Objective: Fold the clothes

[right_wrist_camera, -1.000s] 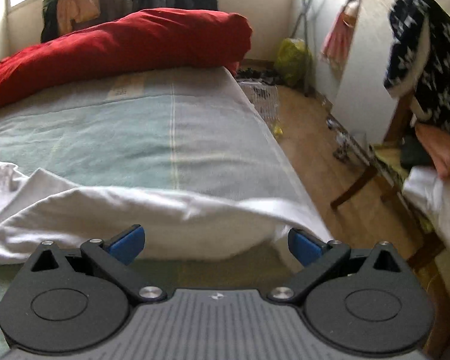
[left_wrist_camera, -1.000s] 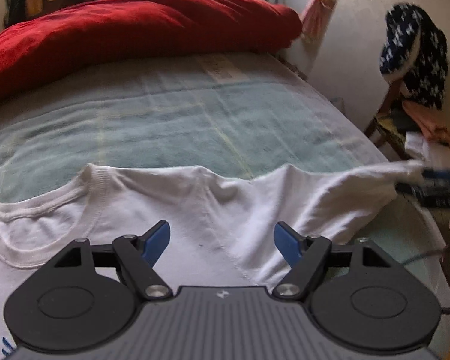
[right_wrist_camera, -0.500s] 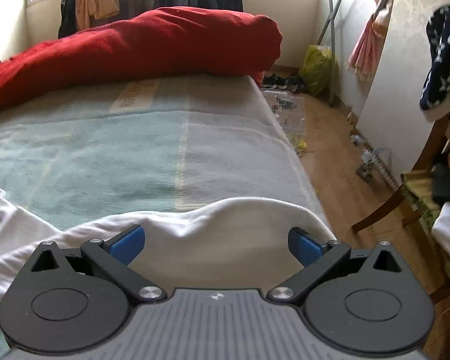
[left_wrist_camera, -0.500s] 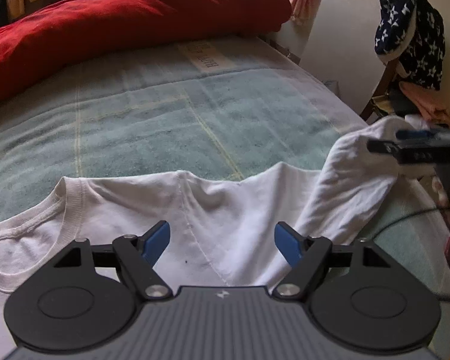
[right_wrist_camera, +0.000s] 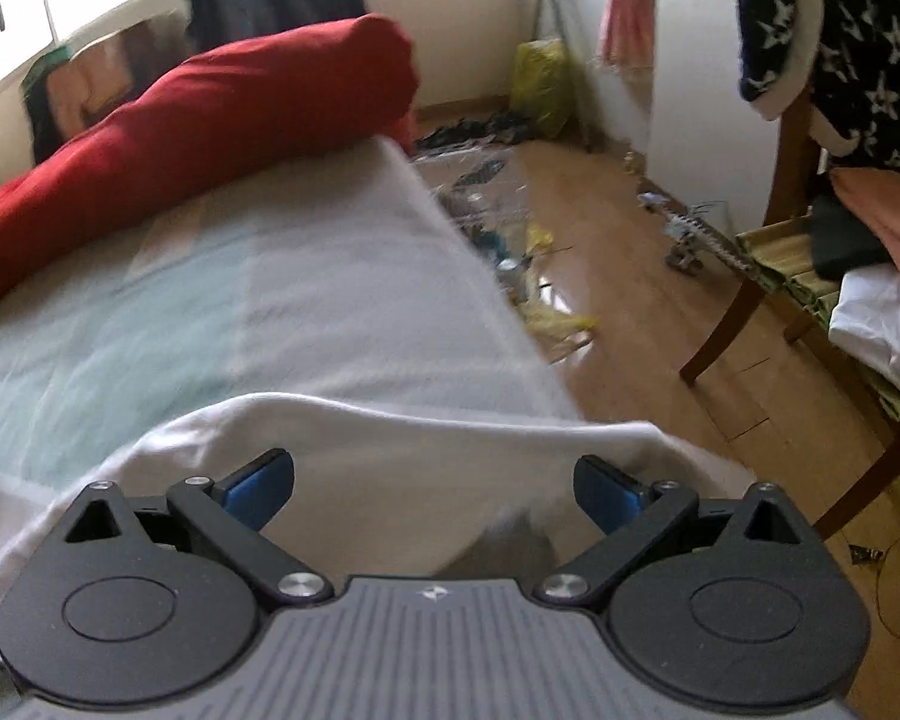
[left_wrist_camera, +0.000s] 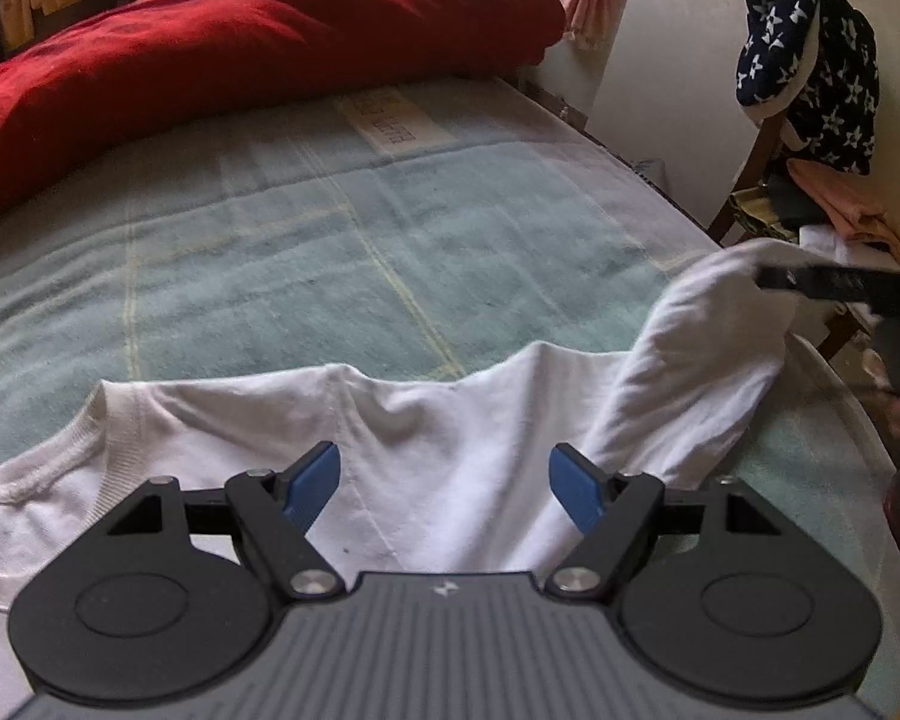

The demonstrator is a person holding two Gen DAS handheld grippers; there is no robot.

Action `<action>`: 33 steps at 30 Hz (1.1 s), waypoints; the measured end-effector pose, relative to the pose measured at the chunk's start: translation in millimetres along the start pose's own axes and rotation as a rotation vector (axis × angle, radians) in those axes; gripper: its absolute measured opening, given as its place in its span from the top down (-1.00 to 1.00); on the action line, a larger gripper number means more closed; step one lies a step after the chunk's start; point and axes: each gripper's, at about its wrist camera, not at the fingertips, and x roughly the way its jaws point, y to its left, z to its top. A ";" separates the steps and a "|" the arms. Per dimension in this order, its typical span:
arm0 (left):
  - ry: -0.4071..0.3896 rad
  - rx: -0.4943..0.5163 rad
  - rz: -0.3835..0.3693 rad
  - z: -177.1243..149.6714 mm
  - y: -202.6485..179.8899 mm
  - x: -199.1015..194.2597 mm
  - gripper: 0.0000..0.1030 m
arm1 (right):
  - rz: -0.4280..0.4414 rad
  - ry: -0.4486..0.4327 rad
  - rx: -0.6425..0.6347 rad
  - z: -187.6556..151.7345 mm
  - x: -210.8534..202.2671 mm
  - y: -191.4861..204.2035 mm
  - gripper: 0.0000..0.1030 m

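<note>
Your white T-shirt lies on the green blanket, sleeve raised at 3 o'clock.
Your left gripper hangs wide open over the shirt's shoulder, gripping nothing. Your right gripper shows its fingers spread with the lifted sleeve across them; whether it grips, you can't tell.

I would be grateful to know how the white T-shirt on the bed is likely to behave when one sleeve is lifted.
The white T-shirt will probably flop: its raised sleeve already sags and creases. It looks thin, so likely light. The towel-like bed cover may drag on it rather than let it slide.
</note>
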 end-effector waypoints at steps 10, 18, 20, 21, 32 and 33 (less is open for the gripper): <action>-0.002 -0.015 0.008 -4.0 0.9 -2.7 -0.49 | 0.051 0.056 0.178 -18.2 -5.5 -26.1 -0.60; 0.017 -0.003 0.005 -8.3 -3.6 1.0 -0.49 | 0.127 0.048 0.447 -32.1 9.5 -77.9 0.03; 0.017 -0.003 0.008 -9.5 -5.0 1.5 -0.49 | 0.145 0.022 0.496 -32.1 13.7 -87.9 0.03; 0.019 -0.004 0.008 -9.9 -5.6 1.7 -0.49 | 0.153 0.008 0.520 -32.1 15.9 -92.4 0.03; 0.025 0.000 0.008 -14.0 -9.7 1.3 -0.49 | 0.140 -0.029 0.724 -32.3 35.6 -122.8 0.86; 0.023 -0.002 0.008 -13.7 -9.1 0.5 -0.49 | 0.128 -0.021 0.708 -31.7 33.2 -122.7 0.84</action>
